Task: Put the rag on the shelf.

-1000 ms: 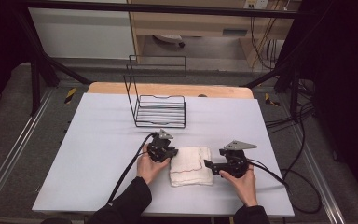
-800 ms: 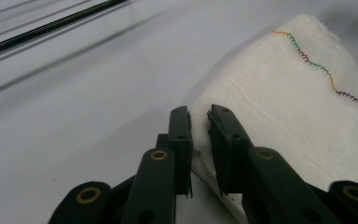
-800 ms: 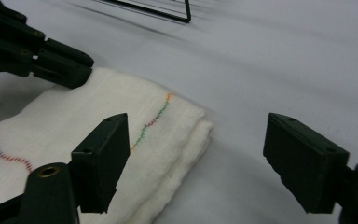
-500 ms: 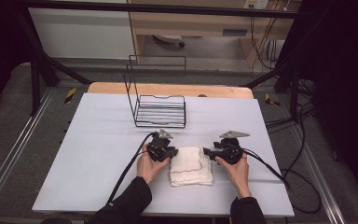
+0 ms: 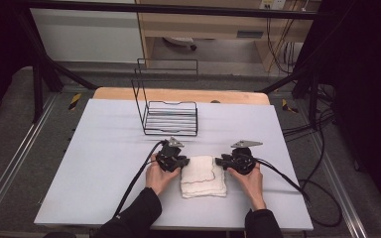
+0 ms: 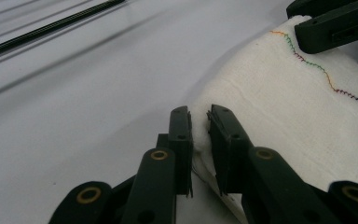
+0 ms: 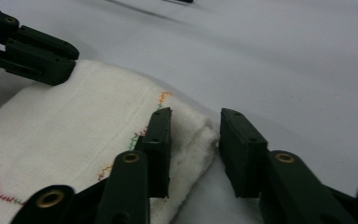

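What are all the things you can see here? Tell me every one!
Folded cloth: one, white with a colourful stitched edge, near middle of the table.
Wire rack: one, black, on the table beyond the cloth.
Table: one, pale grey top, wooden strip at its far edge.
Left gripper: one, black, jaws pinching the cloth's corner.
Right gripper: one, black, jaws have just been closing around the cloth's other corner, a gap showing beside one pad.
Hands: two, in dark sleeves, holding the grippers.

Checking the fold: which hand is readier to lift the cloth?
Left. The left tongs already pinch the cloth corner; the right tongs, just closing, straddle their corner with a gap.
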The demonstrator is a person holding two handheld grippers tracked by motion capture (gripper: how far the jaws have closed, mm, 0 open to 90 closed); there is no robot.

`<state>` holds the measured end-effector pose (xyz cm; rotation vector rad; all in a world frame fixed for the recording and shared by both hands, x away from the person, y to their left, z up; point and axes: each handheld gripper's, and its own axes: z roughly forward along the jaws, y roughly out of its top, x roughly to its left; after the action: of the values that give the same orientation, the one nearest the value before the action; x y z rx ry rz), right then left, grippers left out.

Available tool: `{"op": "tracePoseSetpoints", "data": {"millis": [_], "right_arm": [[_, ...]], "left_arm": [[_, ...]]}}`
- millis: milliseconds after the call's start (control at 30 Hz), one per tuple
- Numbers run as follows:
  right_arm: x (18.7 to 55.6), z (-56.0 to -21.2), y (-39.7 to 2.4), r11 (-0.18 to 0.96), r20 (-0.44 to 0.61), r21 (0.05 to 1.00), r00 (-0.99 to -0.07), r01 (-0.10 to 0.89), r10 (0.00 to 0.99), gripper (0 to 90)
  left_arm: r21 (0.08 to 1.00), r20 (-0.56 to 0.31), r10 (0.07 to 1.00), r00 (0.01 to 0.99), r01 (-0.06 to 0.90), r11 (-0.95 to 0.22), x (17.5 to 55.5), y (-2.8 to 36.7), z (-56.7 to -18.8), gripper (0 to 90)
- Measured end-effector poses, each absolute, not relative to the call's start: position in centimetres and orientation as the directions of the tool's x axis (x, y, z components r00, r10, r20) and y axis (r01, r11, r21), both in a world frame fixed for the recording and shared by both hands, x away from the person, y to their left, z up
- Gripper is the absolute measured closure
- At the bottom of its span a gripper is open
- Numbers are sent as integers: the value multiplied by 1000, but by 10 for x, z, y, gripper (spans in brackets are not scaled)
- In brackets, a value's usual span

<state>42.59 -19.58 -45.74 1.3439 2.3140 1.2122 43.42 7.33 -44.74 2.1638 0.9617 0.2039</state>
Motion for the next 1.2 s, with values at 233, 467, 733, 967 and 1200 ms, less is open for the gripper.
{"op": "tracePoseSetpoints", "data": {"millis": [233,467,733,967,1200], "right_arm": [[424,-457,-194,220,260,722,-553,655,792,758],[423,-456,-194,212,265,724,-548,657,793,824],[417,-449,-195,206,257,743,-556,636,791,835],[408,-437,-195,207,232,773,-571,600,788,838],[398,-427,-196,190,228,799,-580,571,782,838]], "left_arm": [[692,-149,692,706,575,-438,434,74,-448,786],[690,-174,695,698,590,-420,436,75,-447,801],[698,-205,695,689,601,-390,435,79,-446,827],[738,-217,688,693,578,-349,429,85,-437,831],[773,-224,674,704,550,-317,421,90,-428,832]]}}
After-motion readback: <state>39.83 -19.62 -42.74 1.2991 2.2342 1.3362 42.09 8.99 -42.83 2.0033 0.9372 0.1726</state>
